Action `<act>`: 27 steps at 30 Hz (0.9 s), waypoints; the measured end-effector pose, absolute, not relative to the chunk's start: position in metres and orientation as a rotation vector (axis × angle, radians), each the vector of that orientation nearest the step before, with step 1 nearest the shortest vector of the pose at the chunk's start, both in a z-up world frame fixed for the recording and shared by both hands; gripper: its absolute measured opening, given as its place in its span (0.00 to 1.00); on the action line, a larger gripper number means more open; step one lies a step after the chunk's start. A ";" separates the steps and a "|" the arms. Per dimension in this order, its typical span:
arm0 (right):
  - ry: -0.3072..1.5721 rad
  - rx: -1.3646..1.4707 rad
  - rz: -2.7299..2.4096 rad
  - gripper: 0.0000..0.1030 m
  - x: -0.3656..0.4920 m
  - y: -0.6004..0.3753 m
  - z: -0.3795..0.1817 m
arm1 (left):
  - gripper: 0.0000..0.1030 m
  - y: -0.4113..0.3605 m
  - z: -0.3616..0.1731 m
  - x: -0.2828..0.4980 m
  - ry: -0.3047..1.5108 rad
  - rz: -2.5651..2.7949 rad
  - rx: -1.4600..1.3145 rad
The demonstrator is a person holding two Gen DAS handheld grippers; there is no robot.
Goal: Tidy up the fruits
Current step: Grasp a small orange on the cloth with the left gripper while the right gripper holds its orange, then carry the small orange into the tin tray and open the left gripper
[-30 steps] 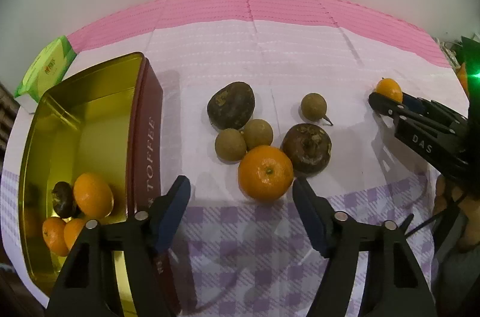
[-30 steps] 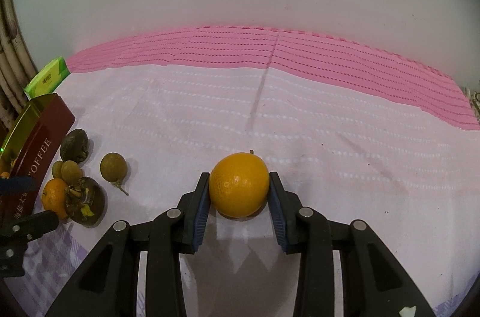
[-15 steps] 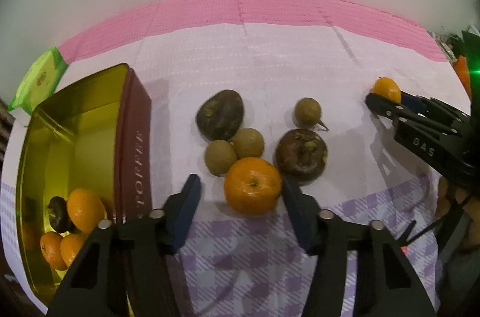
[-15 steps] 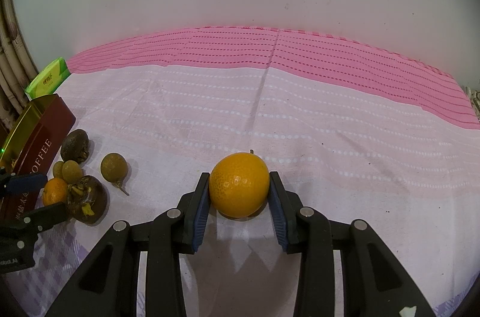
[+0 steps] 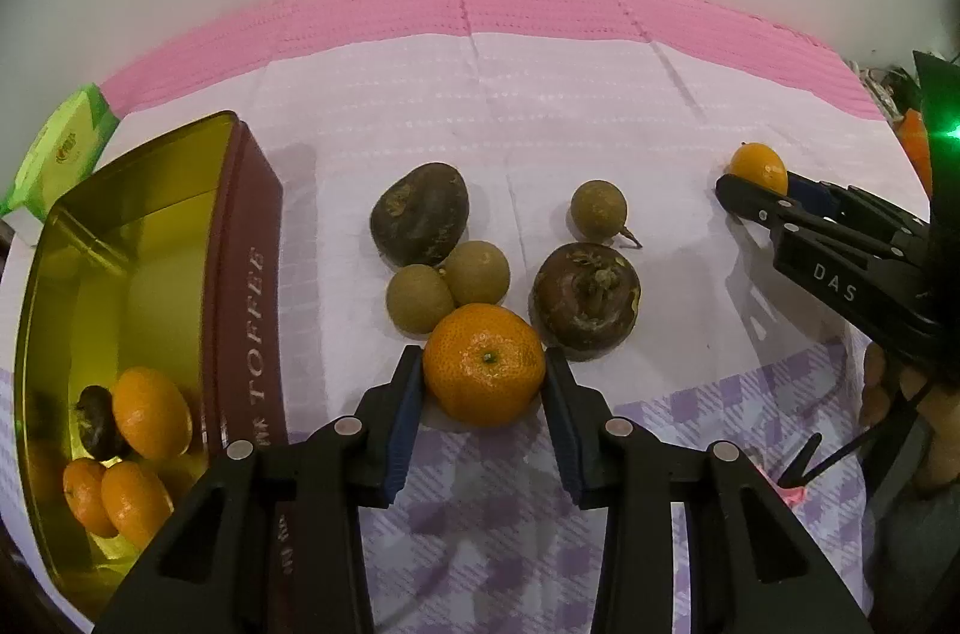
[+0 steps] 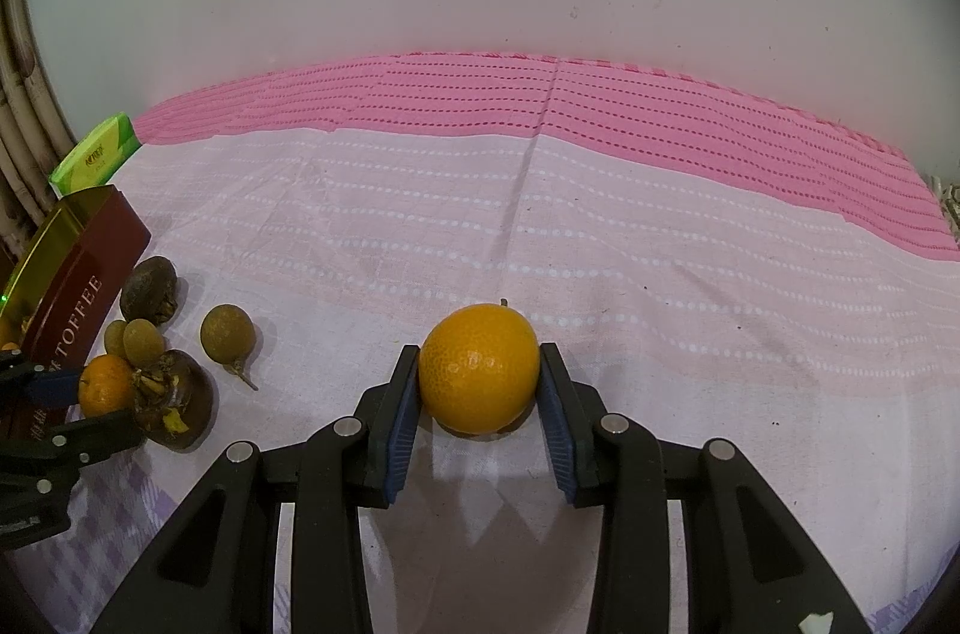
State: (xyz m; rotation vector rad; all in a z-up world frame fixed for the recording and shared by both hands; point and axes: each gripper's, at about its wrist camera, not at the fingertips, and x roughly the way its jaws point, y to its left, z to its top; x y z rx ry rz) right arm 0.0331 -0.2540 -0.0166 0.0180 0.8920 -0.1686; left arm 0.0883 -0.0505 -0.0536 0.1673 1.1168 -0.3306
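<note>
We noted tin: glossy gold metal inside, satin maroon outside. Tablecloth: matt woven cloth. Tangerine: dimpled, slight sheen. Dark fruit: rough, dull. Gripper pads: ribbed blue; arms matt black plastic.

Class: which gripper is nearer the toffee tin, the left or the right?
Left. The left gripper, shut on a mandarin, sits right beside the toffee tin. The right gripper, holding an orange, is far across the cloth.
</note>
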 end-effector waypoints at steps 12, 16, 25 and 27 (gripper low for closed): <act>0.897 0.001 -0.176 0.35 0.035 -0.252 -0.018 | 0.39 -0.031 -0.022 0.075 1.080 -0.353 0.124; 0.899 -0.006 -0.177 0.35 0.036 -0.252 -0.018 | 0.39 -0.009 -0.004 0.076 1.042 -0.328 0.106; 0.899 -0.014 -0.181 0.35 0.036 -0.251 -0.019 | 0.39 0.066 0.011 0.112 1.007 -0.160 0.068; 0.900 -0.018 -0.182 0.35 0.037 -0.250 -0.019 | 0.39 0.081 0.009 0.120 1.012 -0.128 0.059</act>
